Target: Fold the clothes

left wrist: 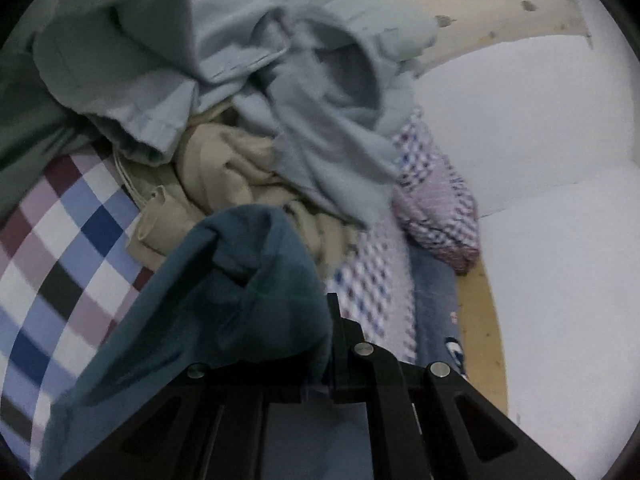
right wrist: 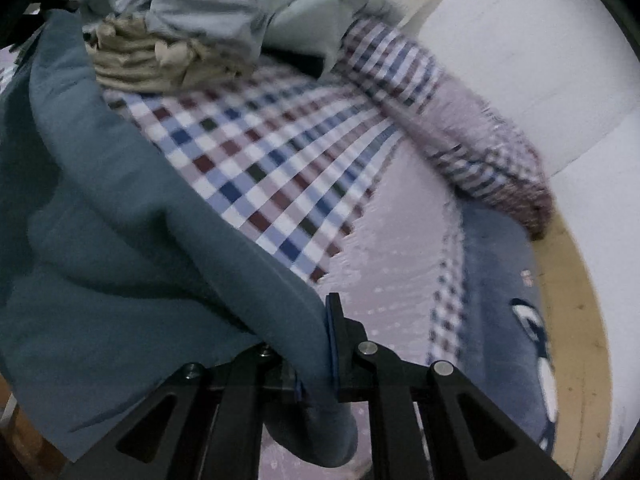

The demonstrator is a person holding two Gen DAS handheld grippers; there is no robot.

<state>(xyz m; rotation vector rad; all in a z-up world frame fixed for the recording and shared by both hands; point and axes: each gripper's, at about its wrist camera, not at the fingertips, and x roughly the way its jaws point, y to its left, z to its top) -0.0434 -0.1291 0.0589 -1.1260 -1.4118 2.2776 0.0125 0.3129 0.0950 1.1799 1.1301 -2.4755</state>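
My left gripper (left wrist: pixel 326 344) is shut on a dark teal garment (left wrist: pixel 224 292), which bunches over the left finger and hangs down to the lower left. My right gripper (right wrist: pixel 326 344) is shut on the same teal garment (right wrist: pixel 120 220), which drapes leftward over the checked cloth (right wrist: pixel 280 176). Behind it lies a heap of clothes: a pale grey-blue garment (left wrist: pixel 248 60) on top of a beige one (left wrist: pixel 224 176). The heap also shows at the top of the right wrist view (right wrist: pixel 224 12).
A checked bedsheet (left wrist: pixel 60 232) covers the bed. A rolled checked cloth (left wrist: pixel 440 208) lies at the bed's right edge, beside a blue patterned blanket (right wrist: pixel 504 280) and a wooden bed frame (right wrist: pixel 576 304). A white wall (left wrist: pixel 540 160) is on the right.
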